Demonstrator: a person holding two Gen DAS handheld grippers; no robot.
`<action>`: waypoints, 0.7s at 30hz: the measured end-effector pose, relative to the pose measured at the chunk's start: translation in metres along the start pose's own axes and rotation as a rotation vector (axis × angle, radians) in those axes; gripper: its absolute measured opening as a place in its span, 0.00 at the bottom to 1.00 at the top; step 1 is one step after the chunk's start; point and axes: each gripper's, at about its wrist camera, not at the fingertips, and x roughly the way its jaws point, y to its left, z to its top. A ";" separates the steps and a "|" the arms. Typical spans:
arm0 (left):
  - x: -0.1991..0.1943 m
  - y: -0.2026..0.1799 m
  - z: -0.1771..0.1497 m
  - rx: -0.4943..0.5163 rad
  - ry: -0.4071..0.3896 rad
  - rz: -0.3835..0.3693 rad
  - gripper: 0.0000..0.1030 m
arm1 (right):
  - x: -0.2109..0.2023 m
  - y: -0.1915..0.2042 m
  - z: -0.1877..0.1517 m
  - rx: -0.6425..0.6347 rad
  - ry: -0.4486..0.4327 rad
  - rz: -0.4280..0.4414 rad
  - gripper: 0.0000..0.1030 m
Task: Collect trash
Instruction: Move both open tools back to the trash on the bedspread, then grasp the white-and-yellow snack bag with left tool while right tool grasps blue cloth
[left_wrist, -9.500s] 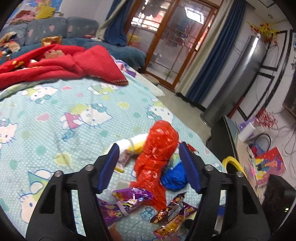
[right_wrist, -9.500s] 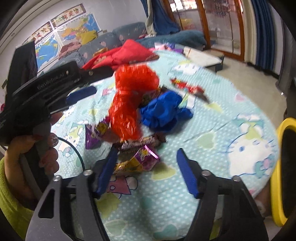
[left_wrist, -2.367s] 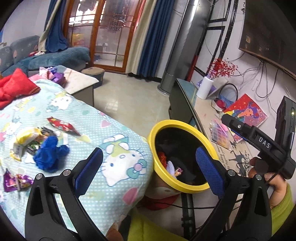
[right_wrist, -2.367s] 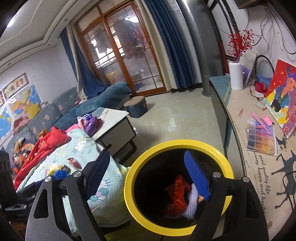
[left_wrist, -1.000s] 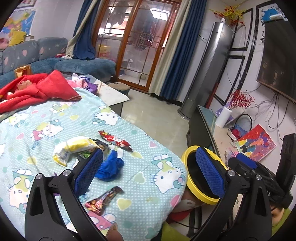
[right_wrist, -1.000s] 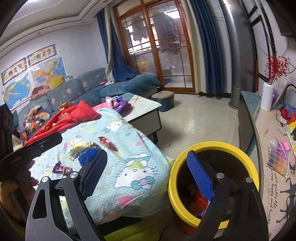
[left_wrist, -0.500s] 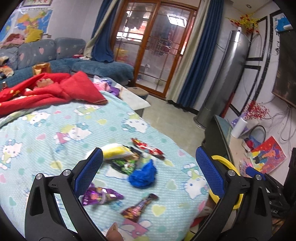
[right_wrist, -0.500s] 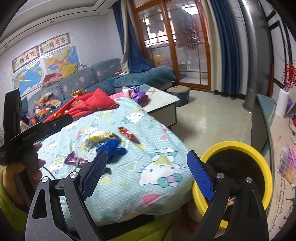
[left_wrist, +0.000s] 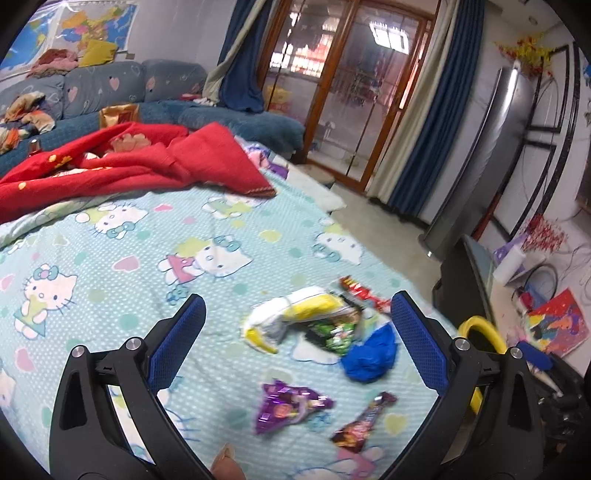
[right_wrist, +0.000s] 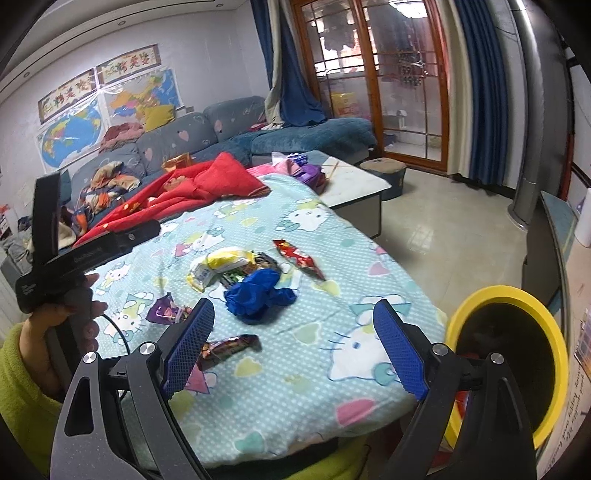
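Observation:
Trash lies on the Hello Kitty bedspread: a crumpled blue bag, a yellow and white wrapper, a green wrapper, a red wrapper, a purple wrapper and a dark candy wrapper. My left gripper is open and empty above them. My right gripper is open and empty, near the blue bag. The yellow bin stands at the right of the bed.
A red blanket lies at the far side of the bed. A sofa with clothes stands behind. A low table is beside the bed. A dark cabinet stands by the bin.
Both grippers have swung from the yellow bin back toward the bed. The trash pile is now nearer and more central in the left wrist view.

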 end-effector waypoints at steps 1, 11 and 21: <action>0.004 0.003 0.001 0.009 0.013 0.014 0.90 | 0.004 0.001 0.001 0.005 0.008 0.012 0.83; 0.055 0.022 0.014 0.114 0.180 -0.045 0.90 | 0.059 0.024 0.007 -0.033 0.100 0.027 0.83; 0.104 0.021 0.015 0.202 0.315 -0.210 0.90 | 0.114 0.024 0.008 0.035 0.211 0.079 0.77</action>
